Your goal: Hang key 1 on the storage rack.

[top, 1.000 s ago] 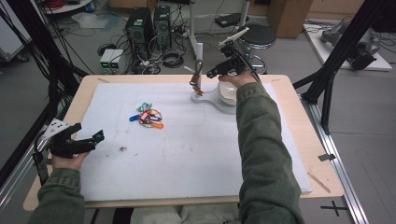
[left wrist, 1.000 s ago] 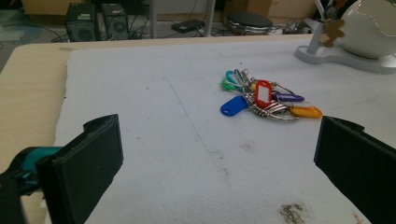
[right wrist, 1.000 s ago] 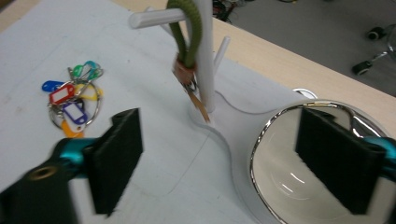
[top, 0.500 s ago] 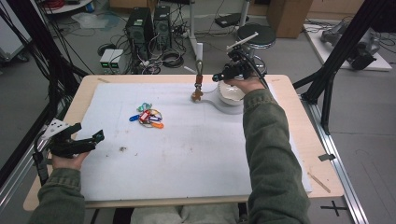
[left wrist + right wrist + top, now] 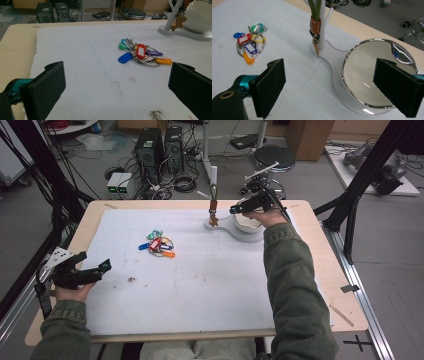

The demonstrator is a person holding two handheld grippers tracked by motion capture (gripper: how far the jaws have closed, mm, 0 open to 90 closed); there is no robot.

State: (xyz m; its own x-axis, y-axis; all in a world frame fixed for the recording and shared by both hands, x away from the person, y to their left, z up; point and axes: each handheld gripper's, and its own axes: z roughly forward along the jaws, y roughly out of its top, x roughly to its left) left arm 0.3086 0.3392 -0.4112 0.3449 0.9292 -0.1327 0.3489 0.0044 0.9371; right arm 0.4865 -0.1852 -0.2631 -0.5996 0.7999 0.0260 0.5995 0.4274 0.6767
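While the right gripper [image 5: 235, 211] hovers open-jawed over the white bowl [image 5: 372, 82], nothing sits between its pads. Just beside it, a brown key fob [image 5: 213, 215] hangs on the stand's post [image 5: 322, 37]. Well apart, the left gripper [image 5: 102, 267] rests open and empty

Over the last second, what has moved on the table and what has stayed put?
The right gripper, jaws open and empty, drew back a little from the keychain on the stand toward the bowl. Nothing was gripped or released. The left gripper, the keys and the keychain stayed put.
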